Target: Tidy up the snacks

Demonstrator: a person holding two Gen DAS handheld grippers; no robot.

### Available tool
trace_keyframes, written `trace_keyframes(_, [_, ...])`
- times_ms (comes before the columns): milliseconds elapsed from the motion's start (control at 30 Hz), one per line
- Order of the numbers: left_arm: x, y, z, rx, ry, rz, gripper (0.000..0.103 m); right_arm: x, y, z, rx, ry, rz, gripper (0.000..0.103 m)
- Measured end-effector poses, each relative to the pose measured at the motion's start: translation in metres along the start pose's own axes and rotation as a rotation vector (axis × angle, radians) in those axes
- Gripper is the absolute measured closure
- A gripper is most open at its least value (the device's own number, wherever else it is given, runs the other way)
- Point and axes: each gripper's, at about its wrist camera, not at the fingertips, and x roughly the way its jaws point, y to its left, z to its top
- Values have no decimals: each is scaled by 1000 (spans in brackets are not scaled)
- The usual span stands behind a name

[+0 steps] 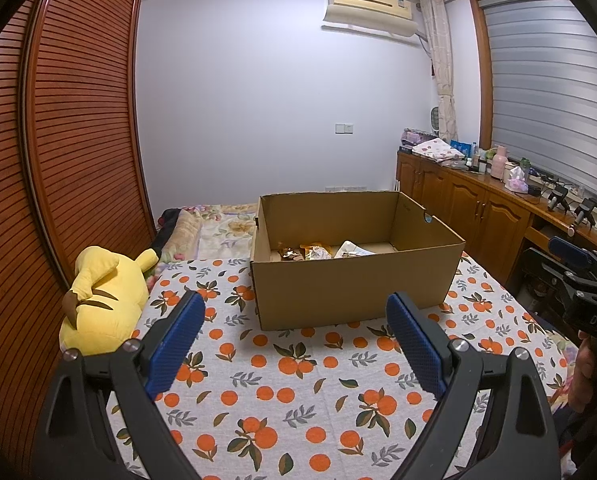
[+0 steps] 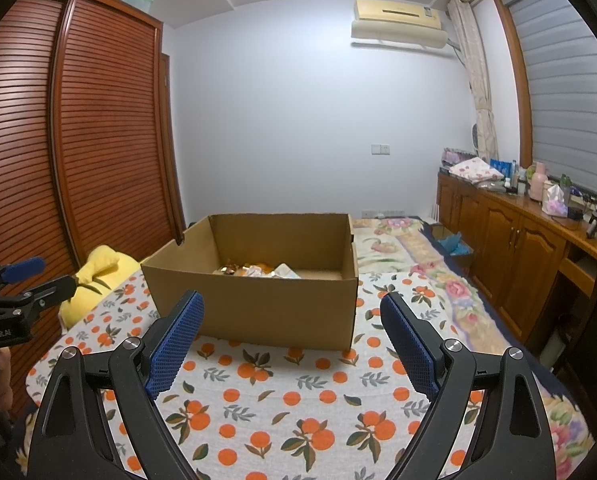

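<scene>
Snack packets [image 1: 322,251], several small wrapped ones, lie inside the open brown cardboard box [image 1: 354,292] on the bed's orange-printed cover [image 1: 282,392]. No snack is seen outside the box, so the collecting seems mostly finished; whether sorting remains I cannot tell. The left gripper [image 1: 294,344] and right gripper [image 2: 292,344] are both wide apart and hold nothing.

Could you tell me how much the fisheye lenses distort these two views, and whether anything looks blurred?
Left wrist view: the wardrobe slats bow strongly, corners vignette black, the cardboard box stays sharp. Right wrist view: same bowing, the window frame curves, no motion blur.
</scene>
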Motion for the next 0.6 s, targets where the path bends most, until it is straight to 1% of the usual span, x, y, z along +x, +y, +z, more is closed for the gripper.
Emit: trace_keyframes(600, [0, 0, 0, 0, -1, 2, 10, -1, -1, -1, 0, 1, 0, 11])
